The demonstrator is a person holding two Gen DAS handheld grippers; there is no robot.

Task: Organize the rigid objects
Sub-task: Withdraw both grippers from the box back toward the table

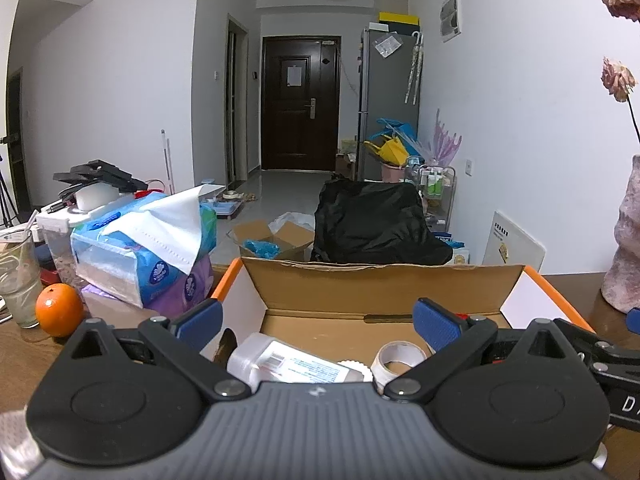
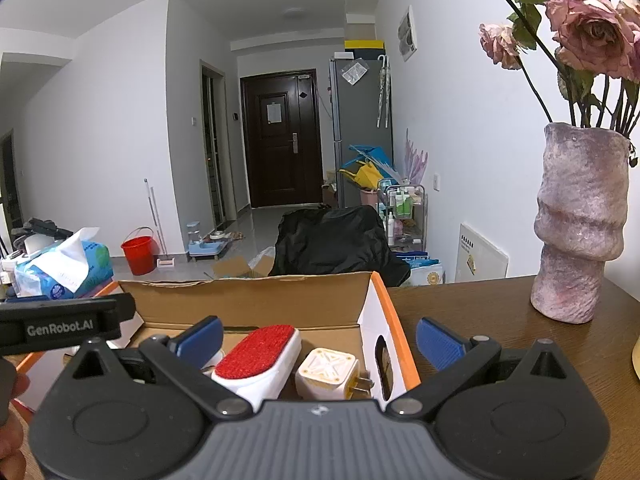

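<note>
An open cardboard box [image 1: 376, 284] with orange edges sits on the wooden table. In the left wrist view it holds a clear plastic bottle [image 1: 288, 364] lying down and a roll of tape [image 1: 398, 358]. My left gripper [image 1: 318, 324] is open and empty, just above them. In the right wrist view the box [image 2: 248, 300] holds a white brush with a red pad [image 2: 256, 354] and a white plug adapter [image 2: 328, 370]. My right gripper [image 2: 318, 334] is open and empty over the box's right end.
Tissue packs [image 1: 144, 248], an orange [image 1: 59, 310] and a glass [image 1: 18, 280] stand left of the box. A pink vase [image 2: 578, 224] with dried roses stands on the table at the right. A black bag [image 1: 372, 224] lies beyond the table.
</note>
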